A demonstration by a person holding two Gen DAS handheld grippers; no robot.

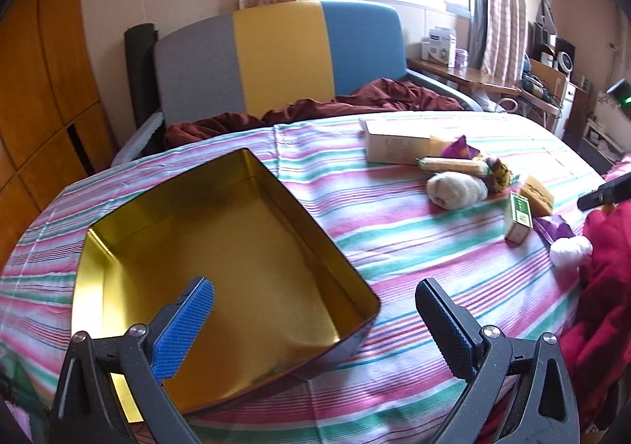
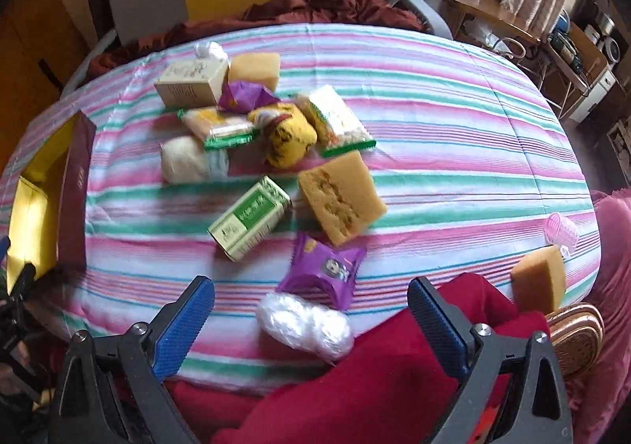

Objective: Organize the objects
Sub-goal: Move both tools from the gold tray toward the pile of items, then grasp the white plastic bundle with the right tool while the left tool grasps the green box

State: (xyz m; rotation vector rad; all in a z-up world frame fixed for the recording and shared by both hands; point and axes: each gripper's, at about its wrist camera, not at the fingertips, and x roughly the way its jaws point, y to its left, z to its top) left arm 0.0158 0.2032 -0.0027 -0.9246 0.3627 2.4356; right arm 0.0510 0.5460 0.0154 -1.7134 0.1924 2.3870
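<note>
An empty gold-lined tin box (image 1: 221, 247) lies on the striped cloth (image 1: 394, 231). My left gripper (image 1: 315, 302) hangs open above its near right corner, holding nothing. In the right wrist view my right gripper (image 2: 311, 298) is open just over a clear plastic-wrapped white bundle (image 2: 303, 319) and a purple snack packet (image 2: 323, 266). Beyond lie a green box (image 2: 250, 223), a yellow sponge (image 2: 341, 203), a cream roll (image 2: 189, 160), snack packs (image 2: 221, 128), a yellow-black soft item (image 2: 288, 136) and a beige carton (image 2: 191, 85). The tin box (image 2: 75, 187) sits far left.
A red garment (image 2: 394, 373) lies at the near edge, under the right gripper. Another sponge piece (image 2: 540, 282) and a small pink cup (image 2: 564, 231) sit at the right. A sofa with a dark red blanket (image 1: 315, 105) is behind, and a cluttered desk (image 1: 473, 77) at the back right.
</note>
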